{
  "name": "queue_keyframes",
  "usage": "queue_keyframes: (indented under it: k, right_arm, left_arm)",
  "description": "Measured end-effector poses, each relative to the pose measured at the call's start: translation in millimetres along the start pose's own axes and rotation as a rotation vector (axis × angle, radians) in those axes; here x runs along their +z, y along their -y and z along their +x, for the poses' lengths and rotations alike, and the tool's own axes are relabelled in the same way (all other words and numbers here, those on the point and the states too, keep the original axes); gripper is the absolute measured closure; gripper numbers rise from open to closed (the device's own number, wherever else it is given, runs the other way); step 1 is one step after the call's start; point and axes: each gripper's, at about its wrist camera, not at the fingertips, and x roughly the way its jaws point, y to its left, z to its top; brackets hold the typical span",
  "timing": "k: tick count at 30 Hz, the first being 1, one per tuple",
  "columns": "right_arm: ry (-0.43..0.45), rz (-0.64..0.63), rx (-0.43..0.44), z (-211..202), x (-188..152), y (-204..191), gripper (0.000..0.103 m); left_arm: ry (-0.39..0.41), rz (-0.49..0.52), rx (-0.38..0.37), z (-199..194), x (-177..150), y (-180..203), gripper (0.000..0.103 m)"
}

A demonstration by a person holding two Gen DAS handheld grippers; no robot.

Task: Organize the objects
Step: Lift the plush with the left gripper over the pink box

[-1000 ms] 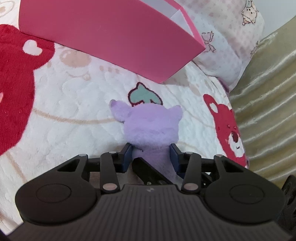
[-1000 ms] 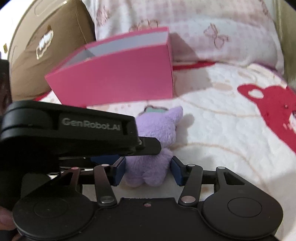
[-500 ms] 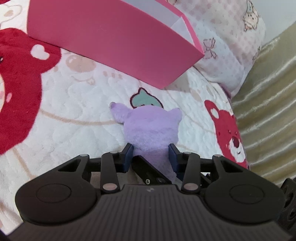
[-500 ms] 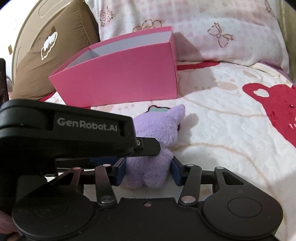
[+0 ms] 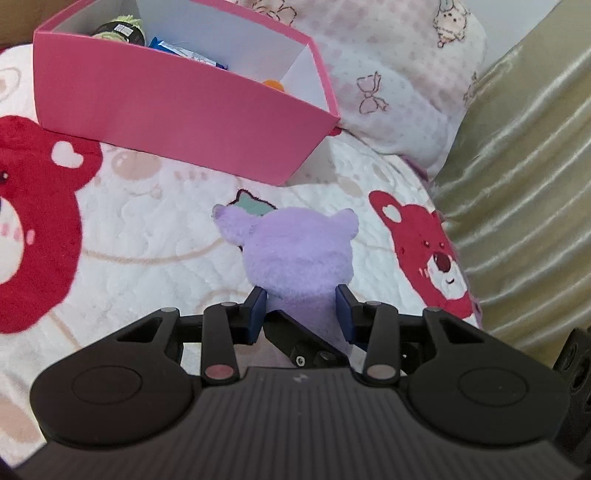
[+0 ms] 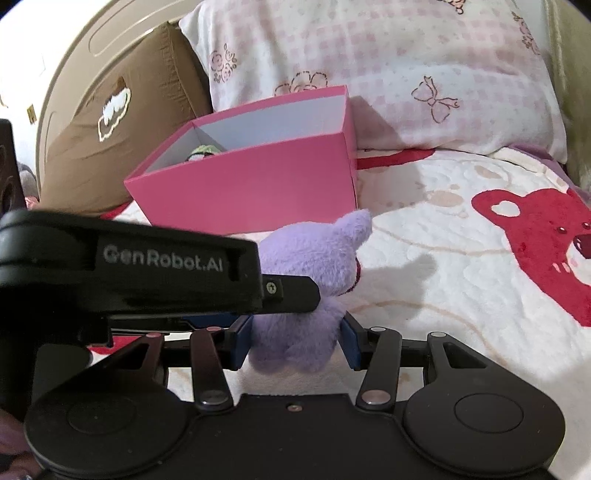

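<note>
A purple plush toy (image 5: 299, 251) is held from two sides, its ears pointing toward the pink box (image 5: 177, 107). My left gripper (image 5: 301, 312) is shut on the toy's lower body, its blue pads pressing into the fur. My right gripper (image 6: 295, 343) is shut on the same toy (image 6: 314, 251) lower down. The toy hangs a little above the bed and casts a shadow on the blanket. In the right wrist view the left gripper's black housing (image 6: 159, 258) crosses in from the left and hides part of the toy. The box (image 6: 251, 192) stands open just beyond.
The box holds a green-topped item (image 5: 118, 31), a blue packet (image 5: 184, 53) and something orange (image 5: 273, 84). A white blanket with red bears (image 5: 432, 254) covers the bed. A pink-patterned pillow (image 6: 406, 74) and a brown cushion (image 6: 110, 122) lie behind the box, with olive fabric (image 5: 524, 184) on the right.
Both grippers have risen with the purple toy between them. The box now sits lower in both views and its inside shows. The right jaws closed in slightly on the toy.
</note>
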Motion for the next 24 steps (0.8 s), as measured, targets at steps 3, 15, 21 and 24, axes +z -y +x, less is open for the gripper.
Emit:
queue_keyframes:
  k: [3, 15, 21, 24]
  right_arm:
    - [-0.015, 0.031, 0.017, -2, 1, 1, 0.049]
    - [-0.009, 0.082, 0.065, -17, 8, -5, 0.047]
    - [0.018, 0.088, 0.065, -33, 20, -10, 0.047]
    - [0.012, 0.090, 0.080, -42, 34, -11, 0.047]
  left_arm:
    - [-0.034, -0.016, 0.016, -3, 5, 4, 0.064]
    - [-0.029, 0.066, 0.071, -32, 14, 23, 0.064]
    - [0.022, 0.095, 0.021, -53, 21, 32, 0.064]
    - [0.058, 0.068, -0.004, -68, 27, 35, 0.064]
